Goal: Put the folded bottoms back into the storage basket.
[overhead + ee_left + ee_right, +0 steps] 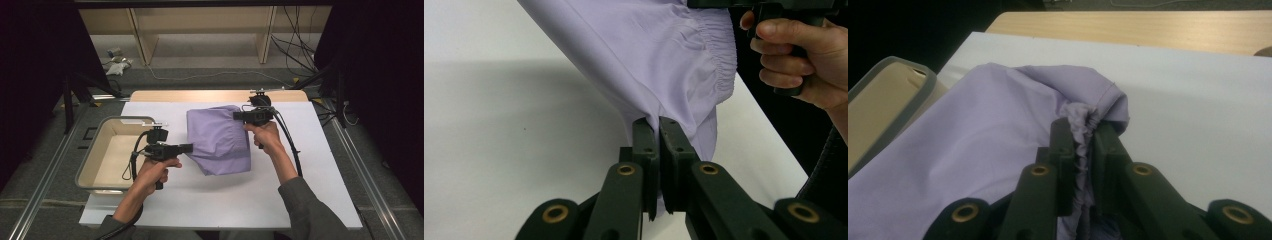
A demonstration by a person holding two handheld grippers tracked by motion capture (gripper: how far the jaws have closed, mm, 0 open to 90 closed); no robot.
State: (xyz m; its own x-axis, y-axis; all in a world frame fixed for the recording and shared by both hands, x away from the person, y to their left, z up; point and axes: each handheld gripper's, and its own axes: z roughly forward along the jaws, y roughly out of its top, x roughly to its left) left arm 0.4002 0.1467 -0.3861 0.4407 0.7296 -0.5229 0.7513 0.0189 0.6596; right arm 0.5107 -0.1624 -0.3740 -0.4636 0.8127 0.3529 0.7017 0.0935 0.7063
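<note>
seen from above, a person at a white table (pixel 225 200) holds a lilac garment (pixel 220 140) stretched between two grippers, the cloth hanging just over the table's middle with its lower corner sagging toward 6 o'clock. the left gripper (pixel 186 148) meets the cloth's edge at 9 o'clock, the right gripper (pixel 239 115) its upper corner at about 1 o'clock; from this height the jaw tips are too small to read. a beige tub (pixel 100 150) with a grey rim stands at the table's 9 o'clock side, beside the left hand (pixel 156 170). in the left gripper view, the left gripper (pixel 659 131) has its jaws closed tight on a fold of the lilac garment (pixel 649 55), which rises toward 12 o'clock and runs off the top of the frame; its elastic band shows at 2 o'clock, next to the right hand (pixel 804 60), whose gripper is cut off at the top edge. in the right gripper view, the right gripper (pixel 1083 131) is clamped on the gathered elastic band of the lilac garment (pixel 973 150), which spreads away toward 9 o'clock; the beige tub (pixel 878 110) sits at 9 o'clock, partly cut off by the frame.
</note>
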